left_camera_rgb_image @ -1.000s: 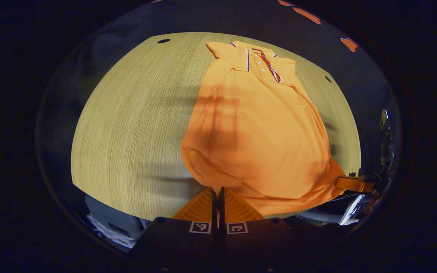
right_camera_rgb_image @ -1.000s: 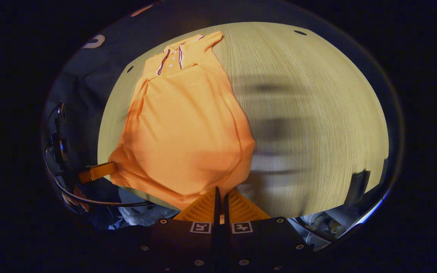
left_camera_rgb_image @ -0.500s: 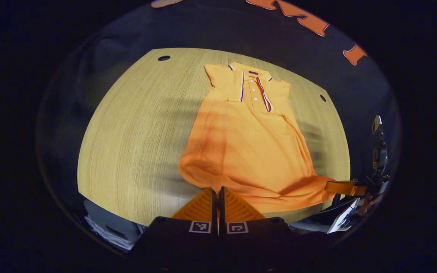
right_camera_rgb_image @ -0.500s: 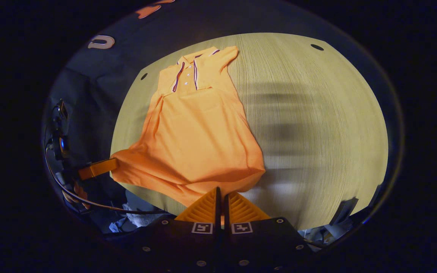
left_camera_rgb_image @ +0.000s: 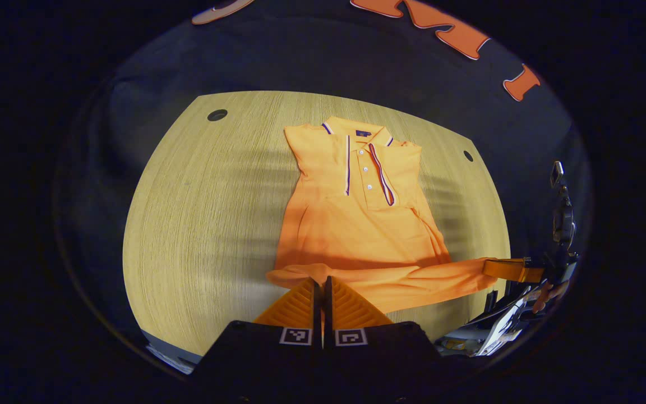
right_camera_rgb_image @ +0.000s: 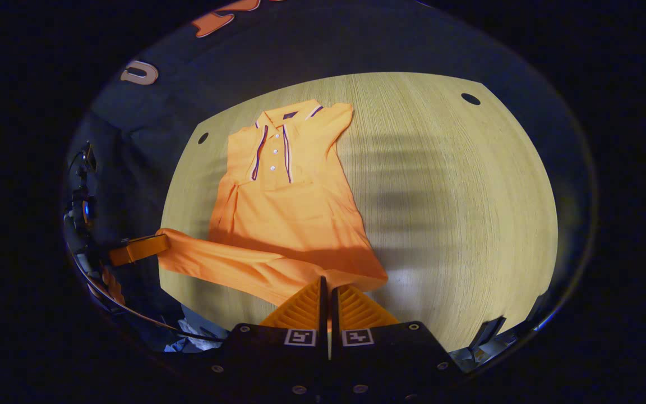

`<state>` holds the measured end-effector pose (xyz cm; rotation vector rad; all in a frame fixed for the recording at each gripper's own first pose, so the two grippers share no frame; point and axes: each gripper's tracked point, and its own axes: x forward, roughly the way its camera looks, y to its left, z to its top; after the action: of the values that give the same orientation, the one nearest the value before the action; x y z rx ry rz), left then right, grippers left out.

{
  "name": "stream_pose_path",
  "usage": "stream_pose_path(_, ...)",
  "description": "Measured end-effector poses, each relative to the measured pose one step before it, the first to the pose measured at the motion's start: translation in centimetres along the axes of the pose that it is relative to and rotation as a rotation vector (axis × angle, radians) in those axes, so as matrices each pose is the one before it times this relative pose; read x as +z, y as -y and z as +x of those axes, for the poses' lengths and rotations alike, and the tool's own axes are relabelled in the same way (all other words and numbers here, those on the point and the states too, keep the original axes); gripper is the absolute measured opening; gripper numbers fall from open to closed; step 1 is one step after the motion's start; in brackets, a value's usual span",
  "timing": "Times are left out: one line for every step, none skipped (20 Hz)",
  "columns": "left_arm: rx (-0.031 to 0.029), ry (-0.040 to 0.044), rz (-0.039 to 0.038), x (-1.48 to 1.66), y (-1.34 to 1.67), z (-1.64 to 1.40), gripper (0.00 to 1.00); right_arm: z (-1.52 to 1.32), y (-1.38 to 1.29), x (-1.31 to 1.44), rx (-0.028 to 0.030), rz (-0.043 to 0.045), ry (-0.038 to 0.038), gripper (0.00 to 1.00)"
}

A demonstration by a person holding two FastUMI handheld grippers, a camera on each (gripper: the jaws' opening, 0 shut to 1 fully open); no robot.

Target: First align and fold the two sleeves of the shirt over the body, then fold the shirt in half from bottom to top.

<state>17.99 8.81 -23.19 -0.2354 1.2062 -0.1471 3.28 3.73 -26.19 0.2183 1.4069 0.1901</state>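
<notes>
Two grippers each hold one bottom corner of the orange polo shirt (left_camera_rgb_image: 356,224), which lies collar-away on the wooden table (left_camera_rgb_image: 199,213). The left gripper (left_camera_rgb_image: 318,280) has its jaws clenched on the hem (left_camera_rgb_image: 379,275) at one corner; the right gripper (right_camera_rgb_image: 326,280) has its jaws clenched on the hem at the opposite corner. In each view the other gripper appears farther off at the far end of the hem, at (left_camera_rgb_image: 511,269) and (right_camera_rgb_image: 138,249), gripping its corner.

Step in hand, by judgement: the bottom-to-top fold. Both sleeves already lie folded over the body, with the collar (left_camera_rgb_image: 356,134) and button placket (left_camera_rgb_image: 365,171) exposed. The hem is raised off the table and stretched into a taut band between the two grippers, casting a shadow on the shirt body beneath it.

Next move, by judgement: both grippers should carry the hem forward together toward the collar, keeping it level and taut, then lower it so the hem edge aligns with the shoulders before the jaws release. Uneven travel would skew the fold.

Pose: both grippers are held above the near table edge, pointing forward and down toward the collar. A hand (left_camera_rgb_image: 547,292) is partly visible behind the right gripper in the left gripper view.
</notes>
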Motion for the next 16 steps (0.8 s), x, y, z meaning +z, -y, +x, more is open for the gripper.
stream_pose_path(-0.01512,-0.00727,-0.0059,0.673,-0.035,0.301,0.01,0.078,0.001,0.824,-0.0013,0.00571,-0.00034,0.02)
stream_pose_path(-0.00321,-0.00141,-0.0079,0.922,-0.505,0.371,0.01,0.176,-0.047,0.806,-0.00187,0.00802,0.00209,0.03)
stream_pose_path(0.00002,-0.00239,0.00171,0.777,-0.449,0.434,0.01,0.174,0.11,0.769,-0.00339,0.0051,0.00088,0.03)
stream_pose_path(0.00356,-0.00679,-0.00628,1.204,-0.66,0.641,0.01,0.401,0.428,0.869,-0.01492,0.01094,-0.0047,0.02)
stream_pose_path(-0.00408,-0.00333,-0.00585,0.795,-0.331,0.256,0.01,0.261,0.314,0.631,-0.00913,0.00818,0.00288,0.02)
stream_pose_path(0.00202,-0.00274,-0.00555,0.699,-0.377,0.239,0.01,0.147,0.261,0.478,-0.0062,0.01041,-0.00212,0.02)
stream_pose_path(0.00478,0.00092,-0.00329,1.014,-0.511,0.271,0.01,0.242,0.156,0.579,-0.00154,0.01667,0.00055,0.02)
stream_pose_path(0.005,0.00076,0.00195,0.905,-0.316,0.304,0.01,0.186,0.153,0.598,-0.00001,0.0125,-0.00228,0.02)
stream_pose_path(0.00318,0.00151,0.00263,0.901,-0.257,0.255,0.01,0.289,0.376,0.719,-0.00792,0.01271,0.0038,0.02)
stream_pose_path(0.00144,0.00901,-0.00373,0.925,-0.24,0.312,0.01,0.212,0.229,0.628,-0.00311,0.0087,0.00278,0.01)
stream_pose_path(-0.0041,-0.01292,-0.00089,0.212,0.097,0.519,0.01,0.377,0.068,0.215,-0.0014,0.00628,-0.01182,0.01)
stream_pose_path(-0.00204,-0.01131,0.0099,0.087,0.078,0.396,0.01,0.439,-0.132,-0.211,0.00431,-0.00688,-0.02003,0.01)
stream_pose_path(-0.00521,-0.01337,0.01119,0.176,0.177,0.377,0.01,0.696,0.446,-0.106,-0.02881,-0.01324,-0.00601,0.01)
stream_pose_path(-0.00666,-0.00955,0.00508,-0.061,0.424,0.323,0.01,0.61,0.233,-0.269,-0.02286,-0.0116,-0.01045,0.01)
stream_pose_path(-0.00483,-0.00422,0.00295,0.035,0.253,0.293,0.01,0.425,-0.514,-0.739,0.01479,0.01314,-0.0336,0.01)
stream_pose_path(0.0017,-0.00554,0.00541,0.024,-0.025,0.154,0.01,0.189,-1.377,-1.081,0.04921,0.03227,-0.04776,0.01)
